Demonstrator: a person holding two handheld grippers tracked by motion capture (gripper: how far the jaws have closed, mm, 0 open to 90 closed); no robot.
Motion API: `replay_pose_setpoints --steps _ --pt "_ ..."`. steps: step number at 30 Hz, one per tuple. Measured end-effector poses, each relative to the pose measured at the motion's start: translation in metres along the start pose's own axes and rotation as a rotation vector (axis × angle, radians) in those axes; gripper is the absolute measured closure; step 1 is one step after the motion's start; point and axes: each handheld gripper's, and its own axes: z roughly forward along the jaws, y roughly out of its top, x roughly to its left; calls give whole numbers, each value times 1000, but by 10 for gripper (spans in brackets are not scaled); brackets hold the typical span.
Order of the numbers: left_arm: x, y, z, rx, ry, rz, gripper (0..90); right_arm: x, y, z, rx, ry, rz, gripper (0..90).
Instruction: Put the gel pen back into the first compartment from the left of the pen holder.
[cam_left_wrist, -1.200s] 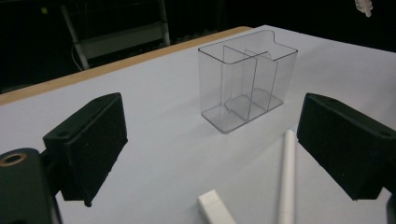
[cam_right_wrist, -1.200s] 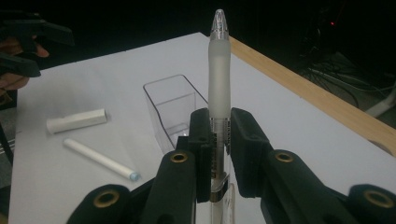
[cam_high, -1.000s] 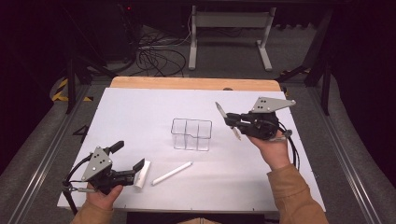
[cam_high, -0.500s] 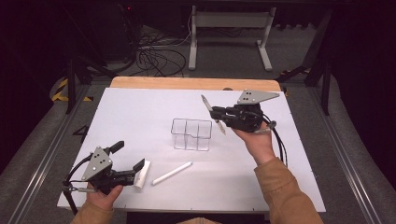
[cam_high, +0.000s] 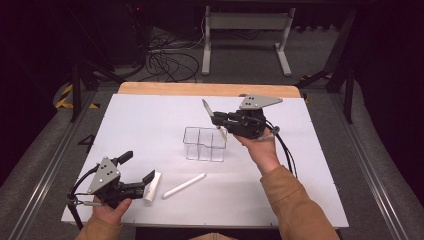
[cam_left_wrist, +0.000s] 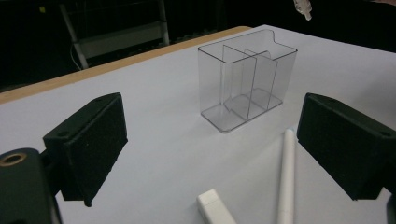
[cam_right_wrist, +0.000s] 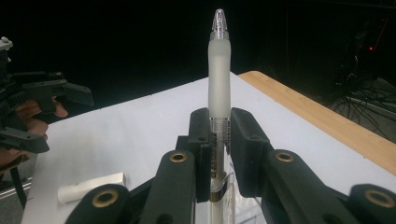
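Up close, the right hand-held gripper (cam_right_wrist: 218, 135) has its two matte black padded jaws pinching a pen (cam_right_wrist: 219, 70) around its clear printed barrel, just below the frosted rubbery grip sleeve. The pen is a slim cylinder with a transparent cone tip and a metal clip curling near the jaws. In the right gripper view its long axis runs straight out along the jaws, tip away from the hand. In the high view the right hand-held gripper (cam_high: 218, 121) holds the pen (cam_high: 206, 107) slanted, one end up and to the left and the other end down over the bin (cam_high: 204, 144), a clear hard plastic box with thin dividers making upright compartments.

The left hand-held gripper (cam_high: 137, 173) sits at the near left of the white, smooth surface (cam_high: 310, 170), jaws spread with nothing between the pads. Just beside it lie a short white cap (cam_high: 152, 186) and a long white stick (cam_high: 184, 185), both flat.

Since a second ago the right hand has carried the pen leftward, from the right of the bin to above its right end, the grip unchanged; the left hand has kept still.
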Motion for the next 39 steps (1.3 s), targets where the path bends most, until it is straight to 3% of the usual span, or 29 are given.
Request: replay_pose_setpoints --steps 10,18,39 --pt "0 0 0 1 -1 0 91 2 1 23 -20 24 14 788" --pt "0 0 0 1 -2 4 91 4 3 42 -16 33 -2 787" --pt "0 0 0 1 -6 2 91 15 4 79 -28 58 -9 787"
